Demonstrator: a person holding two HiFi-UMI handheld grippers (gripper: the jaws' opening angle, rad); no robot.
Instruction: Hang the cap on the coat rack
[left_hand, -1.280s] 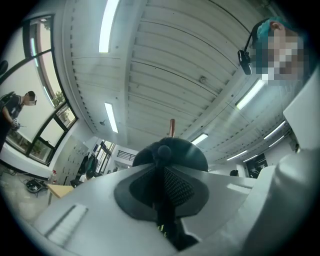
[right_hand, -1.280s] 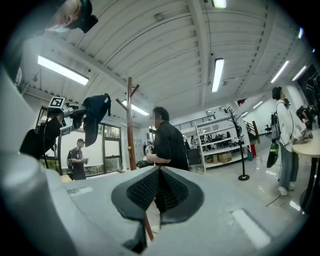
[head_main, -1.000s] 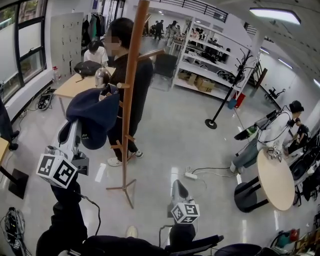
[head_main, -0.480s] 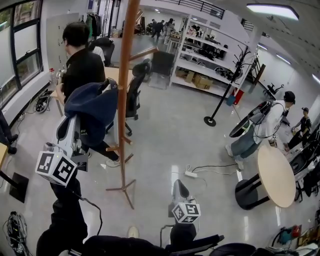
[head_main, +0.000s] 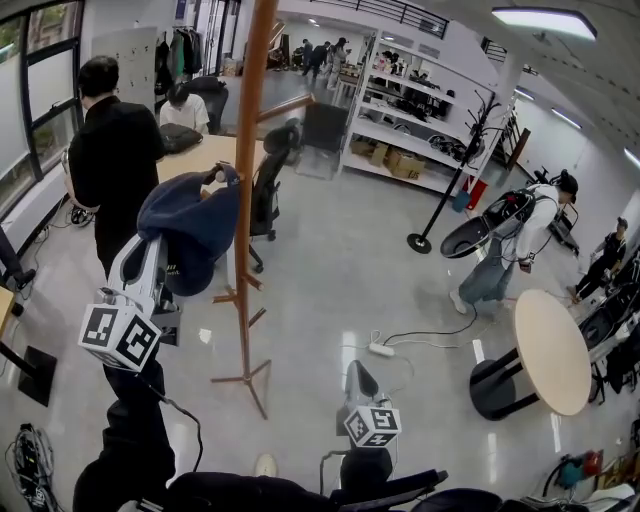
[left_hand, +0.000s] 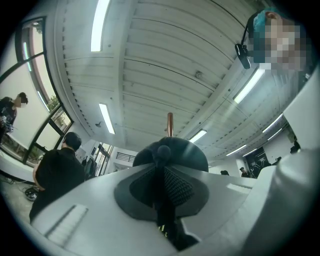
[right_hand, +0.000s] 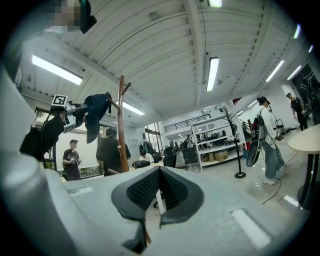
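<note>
A navy cap (head_main: 190, 232) hangs off my left gripper (head_main: 163, 243), whose jaws are shut on its fabric. The cap sits just left of the tall wooden coat rack (head_main: 247, 210), close to a short peg; I cannot tell whether they touch. In the left gripper view the dark cap (left_hand: 172, 152) covers the jaw tips, and the rack's pole top (left_hand: 169, 124) shows above it. My right gripper (head_main: 357, 377) is low in front of me, shut and empty. In the right gripper view, the cap (right_hand: 95, 116) is beside the rack (right_hand: 121, 127).
A person in black (head_main: 108, 150) stands behind the rack on the left, near a desk and an office chair (head_main: 268, 172). A black coat stand (head_main: 438, 205), shelves (head_main: 415, 120), a walking person (head_main: 505, 245), a round table (head_main: 548, 355) and a floor power strip (head_main: 382, 350) lie to the right.
The cap and my left gripper have edged right toward the pole. The person in black has walked from behind the rack to the left. The person at right has moved further off.
</note>
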